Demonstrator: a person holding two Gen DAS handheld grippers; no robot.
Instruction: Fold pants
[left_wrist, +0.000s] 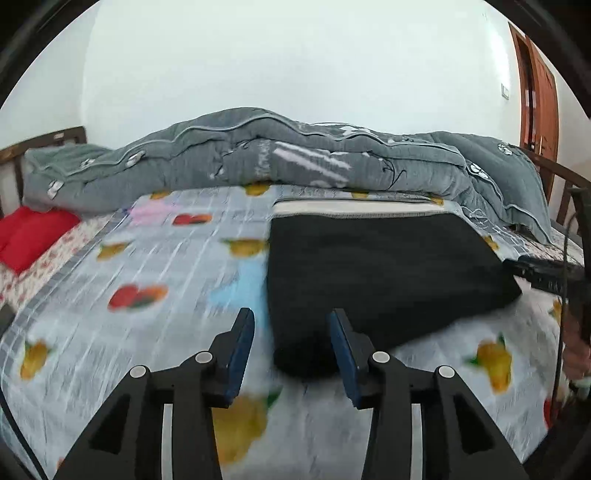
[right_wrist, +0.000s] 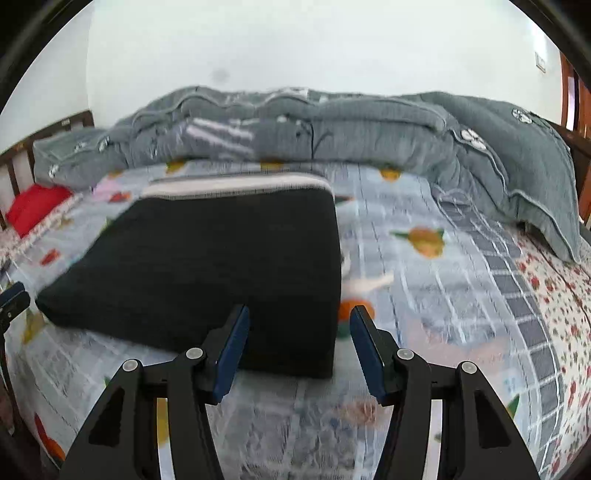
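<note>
The black pants (left_wrist: 380, 273) lie folded into a thick rectangle on the fruit-print bedsheet (left_wrist: 147, 266), with a white waistband (left_wrist: 354, 208) along the far edge. My left gripper (left_wrist: 291, 317) hovers just above the near left corner of the fold. It is open, and its blue pads touch no cloth. In the right wrist view the same pants (right_wrist: 207, 266) fill the middle left. My right gripper (right_wrist: 300, 314) stands open over their near right corner, gripping nothing. Both views are blurred.
A bunched grey quilt (left_wrist: 295, 158) runs along the far side of the bed. A red pillow (left_wrist: 29, 236) lies at the far left by the wooden bed frame (left_wrist: 55, 138). A brown door (left_wrist: 535, 92) stands at the far right. Patterned sheet (right_wrist: 461, 277) spreads right of the pants.
</note>
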